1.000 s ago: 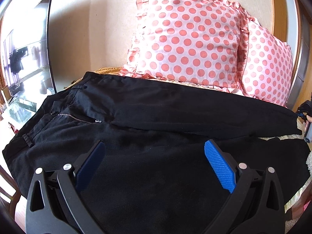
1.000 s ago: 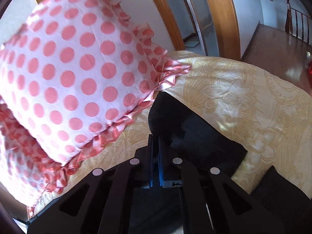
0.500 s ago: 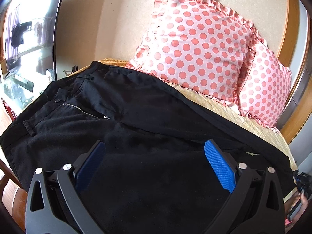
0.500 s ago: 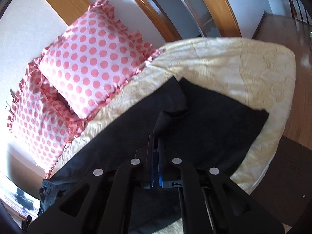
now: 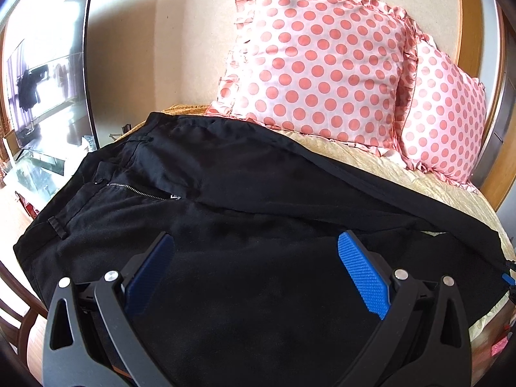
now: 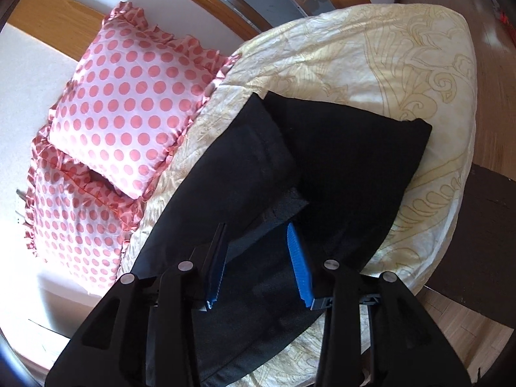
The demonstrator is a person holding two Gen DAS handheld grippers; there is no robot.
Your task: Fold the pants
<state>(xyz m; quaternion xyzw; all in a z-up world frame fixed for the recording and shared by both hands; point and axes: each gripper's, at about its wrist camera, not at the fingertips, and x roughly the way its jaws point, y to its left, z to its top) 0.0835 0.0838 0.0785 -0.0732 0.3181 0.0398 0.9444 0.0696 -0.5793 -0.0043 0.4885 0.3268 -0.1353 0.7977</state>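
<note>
Black pants (image 5: 245, 213) lie spread on a bed, waistband and zipper (image 5: 142, 192) at the left, one leg laid over the other toward the right. My left gripper (image 5: 254, 254) is open and empty, hovering over the near leg. In the right wrist view the two leg ends (image 6: 322, 154) lie on the yellow bedspread (image 6: 371, 51), the far leg overlapping the near one. My right gripper (image 6: 258, 251) is open just above the leg cuffs, holding nothing.
Two pink polka-dot pillows (image 5: 322, 64) lean against the wall behind the pants, also in the right wrist view (image 6: 129, 106). A television (image 5: 48, 74) stands left of the bed. Wooden floor (image 6: 493, 32) lies beyond the bed's edge.
My right gripper has opened and let go of the leg cuff, which now lies on the other leg. It has pulled back and up. The left gripper shifted slightly, still open.
</note>
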